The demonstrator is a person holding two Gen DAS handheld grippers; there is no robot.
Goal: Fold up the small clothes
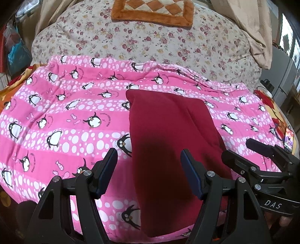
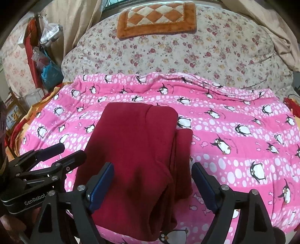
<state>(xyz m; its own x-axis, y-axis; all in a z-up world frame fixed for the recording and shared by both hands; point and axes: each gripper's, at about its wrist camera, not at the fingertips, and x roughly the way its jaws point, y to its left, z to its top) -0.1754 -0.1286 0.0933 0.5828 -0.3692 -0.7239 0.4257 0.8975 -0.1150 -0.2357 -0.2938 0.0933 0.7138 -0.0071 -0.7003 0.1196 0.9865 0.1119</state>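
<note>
A dark red garment (image 1: pixel 168 135) lies folded lengthwise into a long strip on a pink penguin blanket (image 1: pixel 65 112); it also shows in the right wrist view (image 2: pixel 135 150), with a narrower layer sticking out along its right side (image 2: pixel 184 159). My left gripper (image 1: pixel 149 157) is open and empty, hovering over the near end of the garment's left side. My right gripper (image 2: pixel 152 172) is open and empty, above the garment's near end. Each gripper shows in the other's view: the right gripper (image 1: pixel 243 150), the left gripper (image 2: pixel 69 154).
The pink blanket (image 2: pixel 234 131) covers a bed with a floral quilt (image 1: pixel 150 43) behind it. An orange checked mat (image 1: pixel 151 9) lies at the far end. A phone (image 1: pixel 288 138) lies at the bed's right edge. Bags (image 2: pixel 48 71) hang at the left.
</note>
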